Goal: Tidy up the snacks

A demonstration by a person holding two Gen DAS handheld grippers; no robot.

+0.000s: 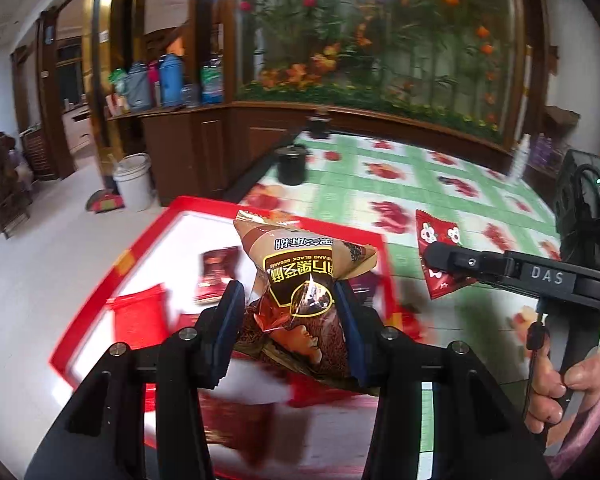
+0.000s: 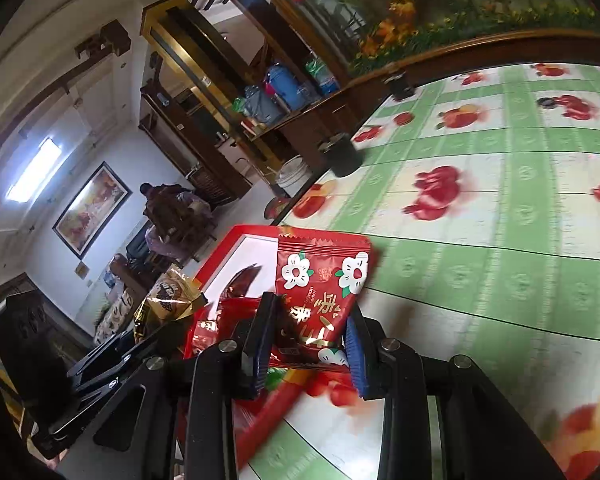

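Snacks: L fingers (image 1: 290, 292) grip brown packet (image 1: 300, 276), R fingers (image 2: 310, 326) red packet (image 2: 322, 280), above red tray (image 1: 140, 236).

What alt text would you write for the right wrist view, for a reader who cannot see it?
The right gripper grips a red snack packet with white flowers above a red tray's corner. Beyond lies a green fruit-print tablecloth; the left gripper's brown packet shows at left.

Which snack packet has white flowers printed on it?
The red packet clamped in the right gripper; the left gripper holds a brown sesame packet without flowers.
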